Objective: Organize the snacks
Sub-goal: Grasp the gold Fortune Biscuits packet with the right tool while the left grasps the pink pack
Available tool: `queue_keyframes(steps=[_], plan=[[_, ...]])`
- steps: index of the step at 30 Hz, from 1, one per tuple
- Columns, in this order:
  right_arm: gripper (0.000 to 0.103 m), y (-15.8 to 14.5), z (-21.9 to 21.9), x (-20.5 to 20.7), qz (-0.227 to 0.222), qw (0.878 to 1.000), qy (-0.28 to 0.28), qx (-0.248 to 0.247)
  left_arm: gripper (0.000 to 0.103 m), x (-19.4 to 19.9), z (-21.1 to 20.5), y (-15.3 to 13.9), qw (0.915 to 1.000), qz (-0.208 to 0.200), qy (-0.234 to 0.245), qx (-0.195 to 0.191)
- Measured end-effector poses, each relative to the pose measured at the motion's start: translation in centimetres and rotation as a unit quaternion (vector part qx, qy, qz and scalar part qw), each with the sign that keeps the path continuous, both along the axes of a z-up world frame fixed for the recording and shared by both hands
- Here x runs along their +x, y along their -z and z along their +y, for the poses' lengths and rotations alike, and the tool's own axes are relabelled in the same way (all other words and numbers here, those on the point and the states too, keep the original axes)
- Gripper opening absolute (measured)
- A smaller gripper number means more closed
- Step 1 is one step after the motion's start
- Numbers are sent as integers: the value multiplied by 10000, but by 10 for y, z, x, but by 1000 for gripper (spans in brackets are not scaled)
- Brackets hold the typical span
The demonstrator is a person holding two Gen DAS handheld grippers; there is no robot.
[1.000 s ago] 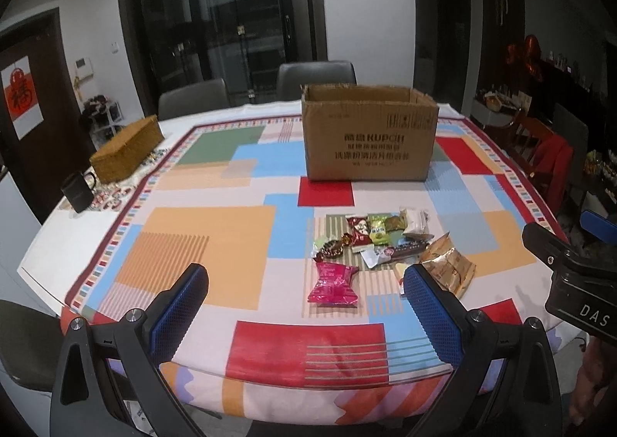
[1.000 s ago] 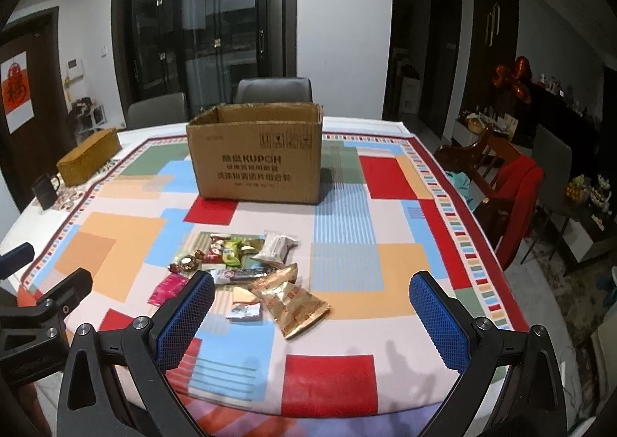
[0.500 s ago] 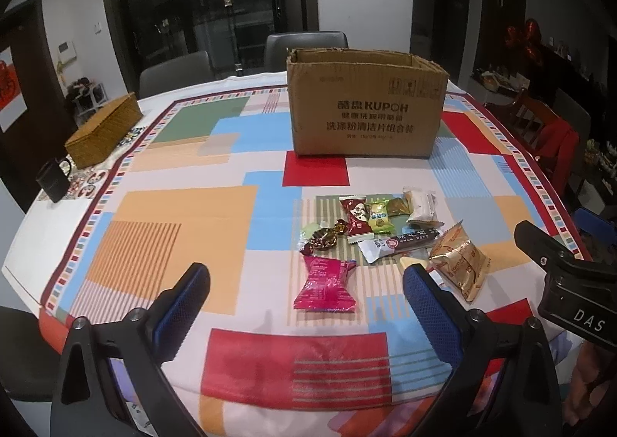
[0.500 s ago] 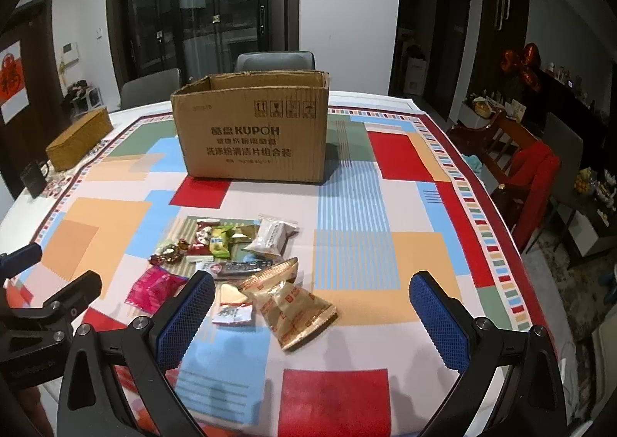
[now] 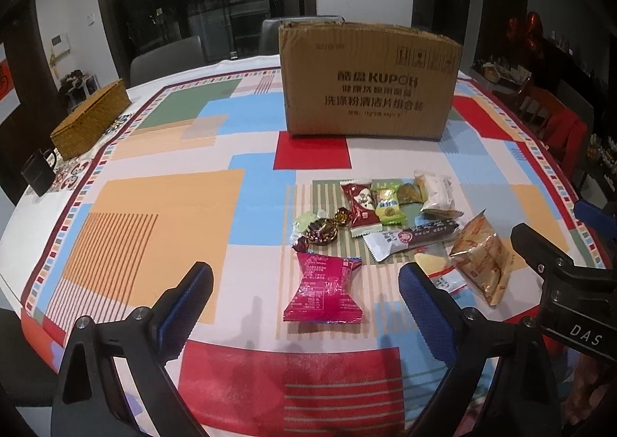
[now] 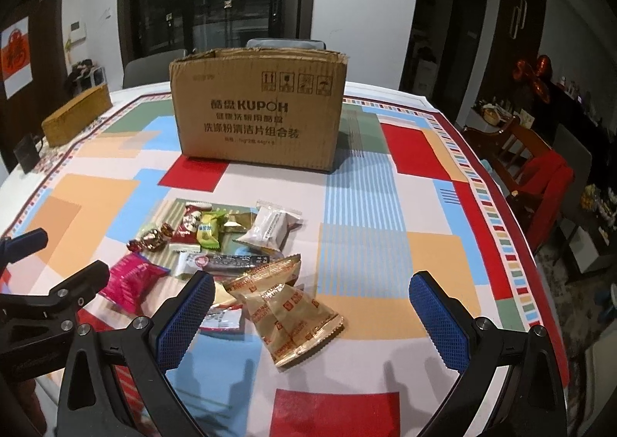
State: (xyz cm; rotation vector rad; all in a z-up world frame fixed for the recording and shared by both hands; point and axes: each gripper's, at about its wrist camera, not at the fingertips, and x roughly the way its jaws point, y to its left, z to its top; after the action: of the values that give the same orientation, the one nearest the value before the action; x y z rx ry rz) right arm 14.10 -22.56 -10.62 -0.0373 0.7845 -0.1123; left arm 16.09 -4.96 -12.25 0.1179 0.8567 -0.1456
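Observation:
Several wrapped snacks lie in a loose pile on the patterned tablecloth. A pink packet lies nearest, right between my left gripper's open fingers. My left gripper is open and empty above it. Gold packets lie between my right gripper's fingers. My right gripper is open and empty. Red, green and white packets and a long dark bar lie behind. An open cardboard box stands beyond the pile; it also shows in the right wrist view.
A woven box and a black mug sit at the table's left edge. Chairs stand behind the table. A red chair is off the right side. The right gripper shows in the left wrist view.
Both grippers have moved forward and down toward the snack pile. The pink packet now lies between the left fingers and the gold packets between the right fingers. Both stay open.

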Motion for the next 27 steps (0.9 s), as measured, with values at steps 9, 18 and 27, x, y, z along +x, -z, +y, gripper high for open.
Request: queue_keyframes(steps=[9,18,27], plan=[[97,23,3,9,153,9995,-200,-163,96,7,-4,22,9999,66,94,107],[88,41,7,17,412,9982,-388,-172,90,13,-7,37,9997,92,169,165],[80,53,10,26,579,9967,-558,-127,80,21,-10,48,9994,226,222,160]])
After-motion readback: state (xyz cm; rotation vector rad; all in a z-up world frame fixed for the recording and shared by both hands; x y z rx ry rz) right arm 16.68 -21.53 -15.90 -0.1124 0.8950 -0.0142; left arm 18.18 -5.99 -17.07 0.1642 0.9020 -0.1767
